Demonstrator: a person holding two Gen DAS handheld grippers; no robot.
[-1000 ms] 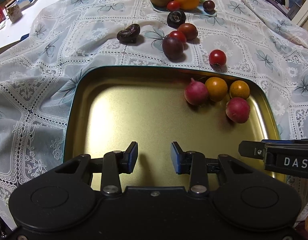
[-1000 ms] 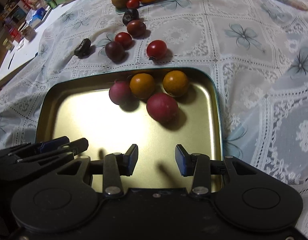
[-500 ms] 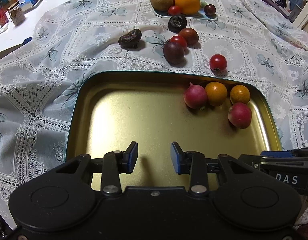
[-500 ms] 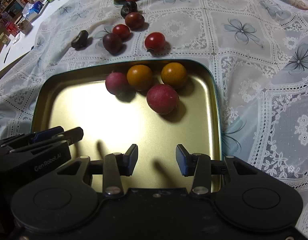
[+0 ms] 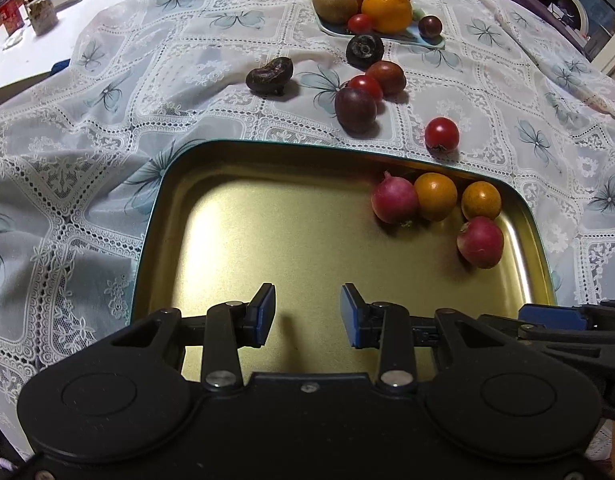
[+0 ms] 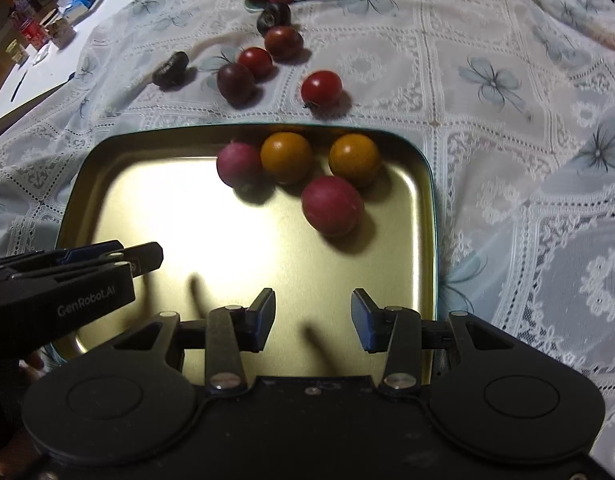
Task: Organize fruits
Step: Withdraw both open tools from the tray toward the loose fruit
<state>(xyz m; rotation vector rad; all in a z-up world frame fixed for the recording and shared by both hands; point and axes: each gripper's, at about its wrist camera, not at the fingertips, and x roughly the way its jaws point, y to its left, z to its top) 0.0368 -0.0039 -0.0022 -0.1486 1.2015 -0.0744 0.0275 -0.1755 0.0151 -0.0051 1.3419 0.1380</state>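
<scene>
I see lace cloth [image 5: 155, 80] under the gold tray [image 5: 267, 240]. Both my grippers hang over the tray's near end, L gripper [image 5: 307, 314] & R gripper [image 6: 313, 318], jaws apart, nothing between. Two pink fruits [image 6: 332, 206] + two orange ones [image 6: 286, 157] sit in the tray's far right corner. Red tomato [image 6: 321, 87] just beyond the rim, on the cloth.

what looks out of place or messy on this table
Loose fruit lies scattered on the lace tablecloth: a red cherry tomato just outside the gold metal tray, and a misshapen dark fruit lying off alone. Nothing looks spilled or damaged.
</scene>
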